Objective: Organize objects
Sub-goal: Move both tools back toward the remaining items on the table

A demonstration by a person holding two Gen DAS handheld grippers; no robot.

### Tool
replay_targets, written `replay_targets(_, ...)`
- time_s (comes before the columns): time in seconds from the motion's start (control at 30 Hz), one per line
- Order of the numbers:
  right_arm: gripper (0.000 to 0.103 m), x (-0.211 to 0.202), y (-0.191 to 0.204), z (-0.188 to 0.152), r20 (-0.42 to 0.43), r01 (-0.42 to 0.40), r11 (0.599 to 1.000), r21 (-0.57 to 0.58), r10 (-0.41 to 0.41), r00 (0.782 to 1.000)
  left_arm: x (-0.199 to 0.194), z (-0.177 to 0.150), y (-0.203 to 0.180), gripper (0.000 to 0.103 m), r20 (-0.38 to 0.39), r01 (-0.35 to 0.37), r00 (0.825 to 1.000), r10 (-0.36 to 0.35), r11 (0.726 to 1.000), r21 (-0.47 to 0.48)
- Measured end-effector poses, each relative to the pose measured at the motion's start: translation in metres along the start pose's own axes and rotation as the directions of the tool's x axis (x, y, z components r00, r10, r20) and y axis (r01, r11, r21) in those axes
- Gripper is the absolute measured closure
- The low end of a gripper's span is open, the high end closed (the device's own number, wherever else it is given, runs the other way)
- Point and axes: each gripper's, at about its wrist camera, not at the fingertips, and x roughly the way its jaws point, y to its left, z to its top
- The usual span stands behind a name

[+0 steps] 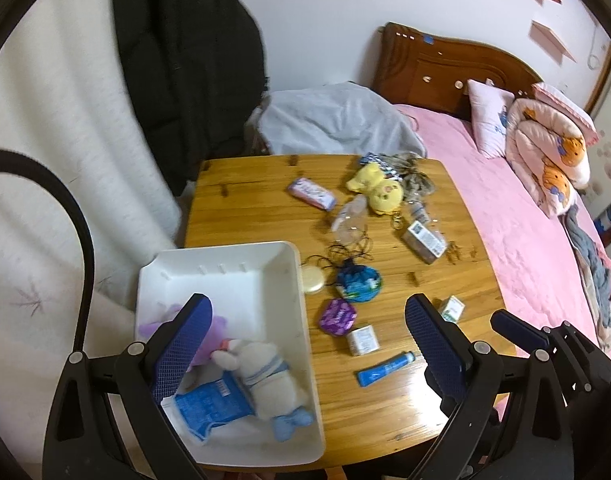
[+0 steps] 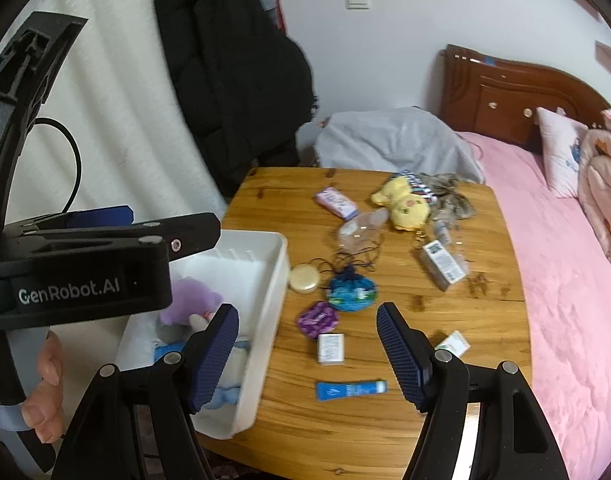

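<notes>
A white bin [image 1: 289,264] [image 2: 279,256] stands at the wooden table's left edge and holds a white plush [image 1: 265,376], a purple plush [image 2: 191,298] and a blue packet [image 1: 209,404]. Loose on the table lie a blue tube [image 1: 385,366] [image 2: 349,390], small white boxes [image 1: 363,340] [image 2: 330,347], a purple hexagonal case [image 1: 337,317] [image 2: 318,319], a blue pouch [image 1: 359,285] [image 2: 352,289], a round cream tin [image 1: 313,280] [image 2: 303,277] and a yellow plush [image 1: 379,188] [image 2: 405,200]. My left gripper [image 1: 309,348] hangs open over the bin's right rim. My right gripper [image 2: 309,356] is open above the small box and tube.
Farther back on the table [image 1: 245,216] are a pink-and-purple packet [image 1: 311,193], a clear bottle [image 1: 349,220], a labelled box [image 1: 423,240] and grey tangled items [image 1: 415,180]. A pink bed [image 1: 525,220] borders the right side. A dark coat [image 1: 185,60] hangs behind.
</notes>
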Motion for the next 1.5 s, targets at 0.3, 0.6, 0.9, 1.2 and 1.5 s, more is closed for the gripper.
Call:
replay_targets(0.3,0.030,0.000,-0.069,-0.003,-0.009,0.026,0.997,0.078,-0.025,1.000,0.026,0.020,-0.064,0.005,-0.038,0.039,0.999,-0.037,0.998,0.056)
replay_targets(0.6,0.030,0.030,-0.144,-0.012,-0.070,0.040,0.987,0.157,-0.029,0.997,0.073,0.044,-0.127,0.005,-0.099,0.066,0.993,-0.058,0.995,0.073)
replay_targets(0.9,0.030,0.095,-0.205,-0.045,-0.192,0.051,0.962,0.267,0.001,0.981,0.157,0.060,-0.172,0.005,-0.206,0.068,0.976,-0.062,0.998,0.020)
replay_targets(1.2,0.030,0.146,-0.224,-0.072,-0.274,0.049,0.941,0.336,0.048,0.960,0.247,0.065,-0.205,0.005,-0.317,-0.008,0.948,0.016,1.000,0.026)
replay_targets(1.5,0.030,0.179,-0.215,-0.088,-0.303,0.026,0.945,0.327,0.079,0.950,0.315,0.064,-0.208,0.005,-0.425,-0.068,0.905,0.026,0.994,-0.086)
